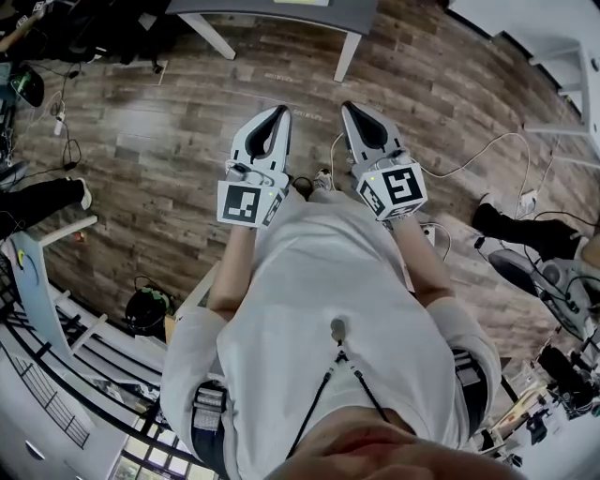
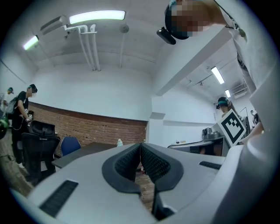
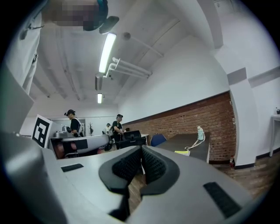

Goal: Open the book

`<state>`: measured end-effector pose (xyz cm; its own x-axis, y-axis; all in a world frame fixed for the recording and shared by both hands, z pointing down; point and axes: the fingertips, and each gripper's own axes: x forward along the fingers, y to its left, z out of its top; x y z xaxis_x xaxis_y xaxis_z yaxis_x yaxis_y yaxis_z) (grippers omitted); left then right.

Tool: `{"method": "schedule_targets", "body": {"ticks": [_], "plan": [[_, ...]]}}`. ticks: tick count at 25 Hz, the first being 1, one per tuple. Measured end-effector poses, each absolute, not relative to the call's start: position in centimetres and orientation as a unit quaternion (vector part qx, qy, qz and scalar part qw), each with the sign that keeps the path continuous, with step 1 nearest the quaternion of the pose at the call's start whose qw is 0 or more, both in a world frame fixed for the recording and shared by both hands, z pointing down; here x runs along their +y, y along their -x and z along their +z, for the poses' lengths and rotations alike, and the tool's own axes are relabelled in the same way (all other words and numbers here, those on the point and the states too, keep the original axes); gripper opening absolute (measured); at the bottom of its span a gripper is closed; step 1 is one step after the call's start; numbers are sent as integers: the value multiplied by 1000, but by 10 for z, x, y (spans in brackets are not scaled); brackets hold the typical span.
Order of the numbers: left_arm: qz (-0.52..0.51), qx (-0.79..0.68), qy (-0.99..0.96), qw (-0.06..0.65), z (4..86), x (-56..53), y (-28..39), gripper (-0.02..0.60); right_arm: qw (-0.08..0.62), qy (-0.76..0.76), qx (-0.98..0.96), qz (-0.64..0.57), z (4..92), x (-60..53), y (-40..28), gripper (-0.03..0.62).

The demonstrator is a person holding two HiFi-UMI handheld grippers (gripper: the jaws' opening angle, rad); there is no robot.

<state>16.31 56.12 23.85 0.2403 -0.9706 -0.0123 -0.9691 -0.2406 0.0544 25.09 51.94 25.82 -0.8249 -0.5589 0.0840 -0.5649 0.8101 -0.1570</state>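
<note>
Evidently nothing is begun: the left gripper [image 1: 279, 112] and right gripper [image 1: 350, 109] hang level above the wood floor [image 1: 169, 141], jaws closed on nothing, with no book in any view, so the whole opening is left.

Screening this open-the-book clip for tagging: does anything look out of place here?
Yes: no book shows in any view. The left gripper and right gripper are shut and empty, held level above the brown wood-plank floor, short of the grey-topped table.
</note>
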Motion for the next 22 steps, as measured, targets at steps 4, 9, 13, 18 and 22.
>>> {"method": "schedule_targets", "body": {"ticks": [4,9,13,18,22], "plan": [[-21,-622,-782,22,243,568,-165,23,17,-286,-954,89,261,528,-251,37],[-20,-619,-785,16,243,573,-178,23,16,-283,-955,85,263,537,-261,37],[-15,-615,-789,9,239,573,-192,23,11,-289,-954,82,258,536,-274,37],[-10,-612,-791,-3,235,571,-203,23,-4,-298,-950,91,255,530,-286,37],[-10,-616,-788,0,237,571,-200,23,-4,-297,-950,100,257,527,-286,37]]}}
